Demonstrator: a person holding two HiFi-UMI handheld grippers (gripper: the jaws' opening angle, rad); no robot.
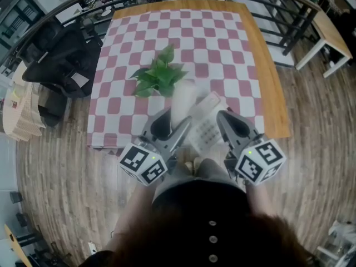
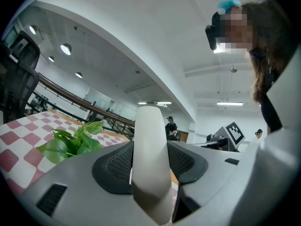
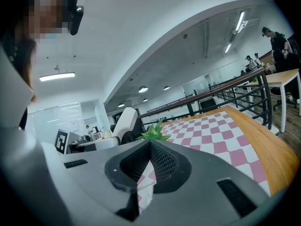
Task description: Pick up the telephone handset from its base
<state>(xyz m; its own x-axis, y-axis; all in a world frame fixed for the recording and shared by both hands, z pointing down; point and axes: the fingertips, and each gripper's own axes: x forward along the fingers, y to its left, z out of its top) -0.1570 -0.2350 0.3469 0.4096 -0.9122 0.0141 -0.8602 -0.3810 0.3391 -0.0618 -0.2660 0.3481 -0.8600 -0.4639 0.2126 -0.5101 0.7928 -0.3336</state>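
The white telephone handset (image 1: pixel 183 102) is lifted clear of its pale keypad base (image 1: pixel 210 124), which lies on the checkered cloth near the table's front edge. My left gripper (image 1: pixel 172 128) is shut on the handset; in the left gripper view the handset (image 2: pixel 149 126) stands upright, clamped between the dark pads (image 2: pixel 115 163). My right gripper (image 1: pixel 229 121) hovers just right of the base, its jaws shut with nothing between them. In the right gripper view the closed tips (image 3: pixel 150 145) point over the cloth, and the raised handset (image 3: pixel 124 120) shows at the left.
A green potted plant (image 1: pixel 158 74) stands mid-table behind the phone. The wooden table (image 1: pixel 272 88) shows bare wood along its right side. A black office chair (image 1: pixel 61 60) sits left of the table, a railing runs behind it, and a white desk (image 1: pixel 328 32) is at far right.
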